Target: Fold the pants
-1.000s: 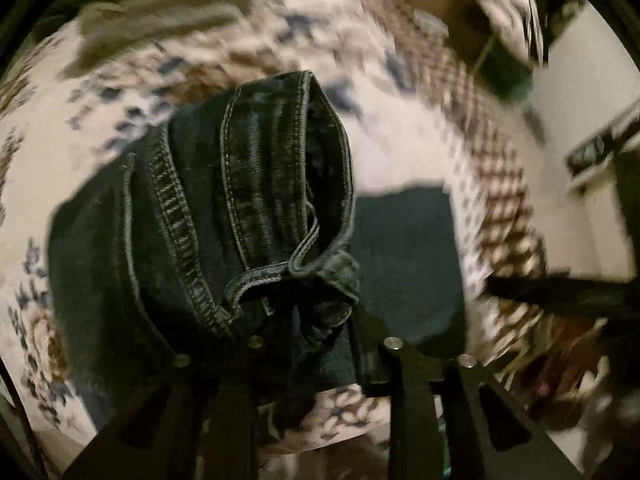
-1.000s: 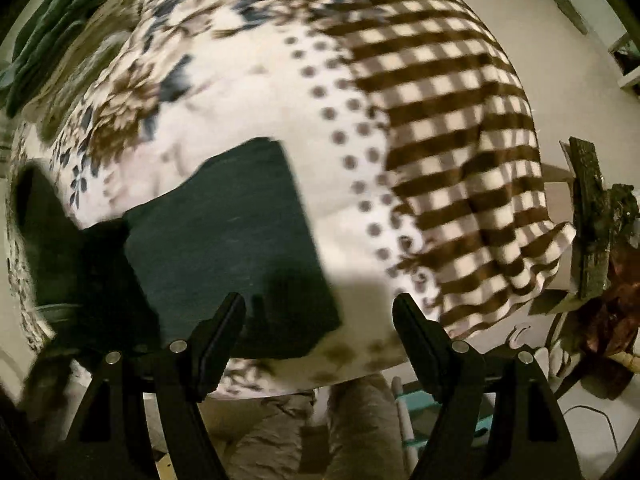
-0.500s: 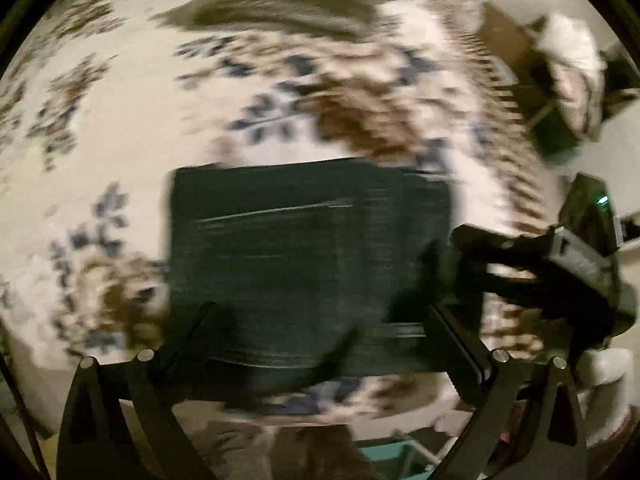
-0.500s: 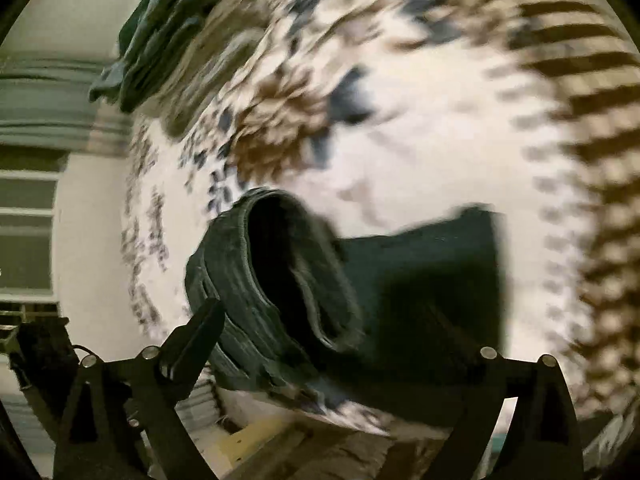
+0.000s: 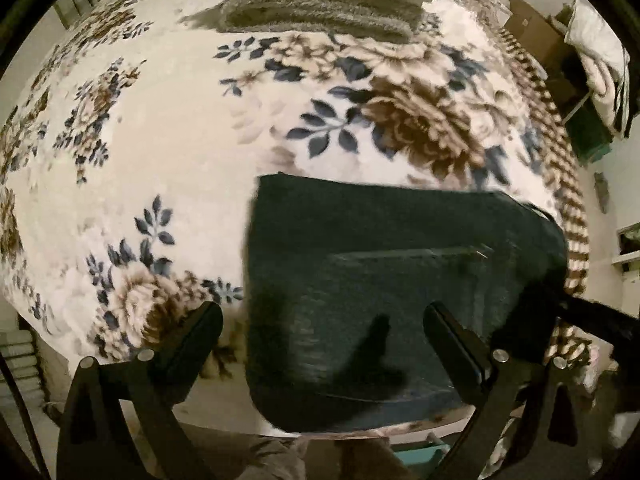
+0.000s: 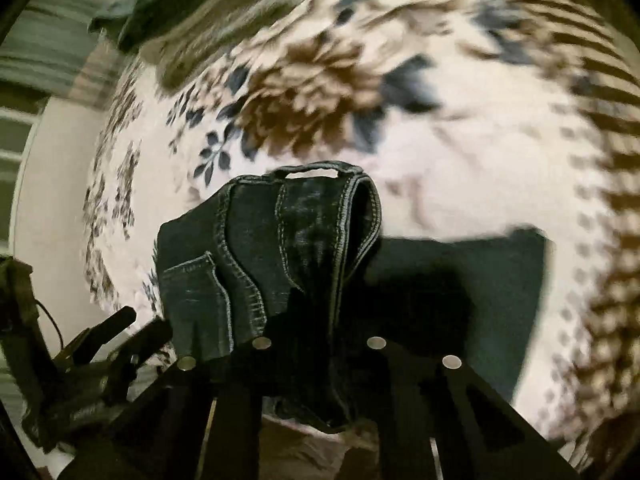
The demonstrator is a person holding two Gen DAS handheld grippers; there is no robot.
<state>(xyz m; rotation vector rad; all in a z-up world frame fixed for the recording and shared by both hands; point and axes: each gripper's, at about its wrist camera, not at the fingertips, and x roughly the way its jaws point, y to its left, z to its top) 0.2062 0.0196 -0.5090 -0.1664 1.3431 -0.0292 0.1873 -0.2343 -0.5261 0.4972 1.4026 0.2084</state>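
Dark blue jeans (image 5: 400,280) lie folded on a floral blanket (image 5: 180,140) near its front edge. My left gripper (image 5: 324,340) is open and empty, its fingers spread over the near part of the jeans. My right gripper (image 6: 316,344) is shut on the waistband end of the jeans (image 6: 280,248) and holds it lifted above the flat part (image 6: 460,288). The right gripper also shows as a dark arm at the right edge of the left wrist view (image 5: 592,320). The left gripper shows at lower left in the right wrist view (image 6: 104,344).
A stack of folded grey and green cloths (image 5: 328,4) sits at the far side of the blanket. The blanket's checked border (image 5: 560,184) runs along the right. Boxes and shelves (image 5: 576,92) stand beyond it.
My left gripper let go of the waistband and opened. My right gripper closed on the waistband and now holds it up. Both views swung across the blanket.
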